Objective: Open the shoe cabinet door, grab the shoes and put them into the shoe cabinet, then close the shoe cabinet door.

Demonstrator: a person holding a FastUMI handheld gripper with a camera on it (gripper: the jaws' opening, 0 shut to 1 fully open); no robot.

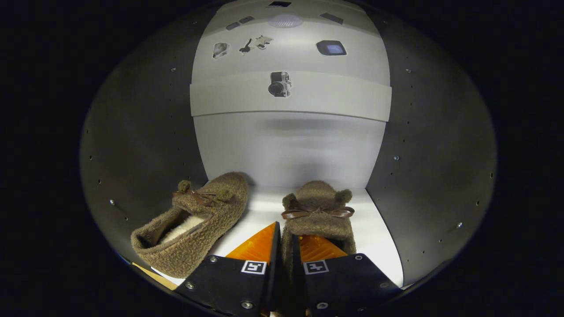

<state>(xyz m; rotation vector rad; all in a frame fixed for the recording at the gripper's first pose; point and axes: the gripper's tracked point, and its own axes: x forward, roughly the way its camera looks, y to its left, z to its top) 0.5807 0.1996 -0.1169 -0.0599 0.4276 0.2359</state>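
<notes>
The gripper (284,246) is reaching into the open shoe cabinet (141,132), and its fingers are nearly closed, pinching the side wall of the second shoe (318,211) between them. This shoe is resting on the white shelf (379,229), close to the back wall. The first shoe (194,224) is already lying just beside it on the left, slightly turned. It seems that the releasing, the withdrawing and the closing of the door are remaining.

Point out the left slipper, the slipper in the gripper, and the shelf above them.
left slipper (194,229): gripper view, fuzzy side wall.
gripped slipper (318,207): gripper view, toe top.
shelf (291,100): gripper view, front edge.
gripper (285,240): pinching slipper's edge.
</notes>
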